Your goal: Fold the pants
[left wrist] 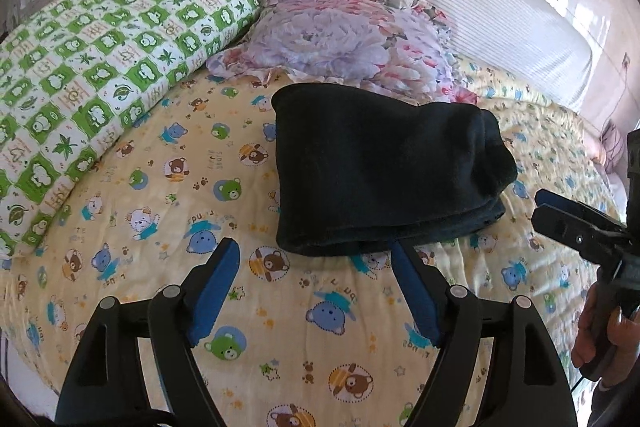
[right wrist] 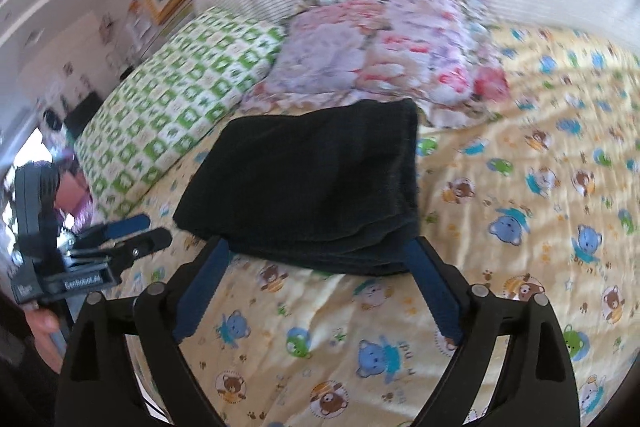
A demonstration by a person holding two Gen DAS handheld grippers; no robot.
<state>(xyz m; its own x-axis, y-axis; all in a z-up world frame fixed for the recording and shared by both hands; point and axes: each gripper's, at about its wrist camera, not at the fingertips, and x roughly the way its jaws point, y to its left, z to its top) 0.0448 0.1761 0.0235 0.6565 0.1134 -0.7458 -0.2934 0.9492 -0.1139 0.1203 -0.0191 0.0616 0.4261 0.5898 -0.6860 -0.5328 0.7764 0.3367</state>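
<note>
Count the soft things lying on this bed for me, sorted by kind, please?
Folded dark pants: 1
Green-checked pillow: 1
Floral pillow: 1
Total: 3, all on the bear-print sheet.

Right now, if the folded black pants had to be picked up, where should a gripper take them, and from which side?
Probably the layered near edge of the folded black pants, approached low from the viewer's side. The stacked layers lie exposed there, facing the open right gripper, while pillows crowd the far side.
</note>
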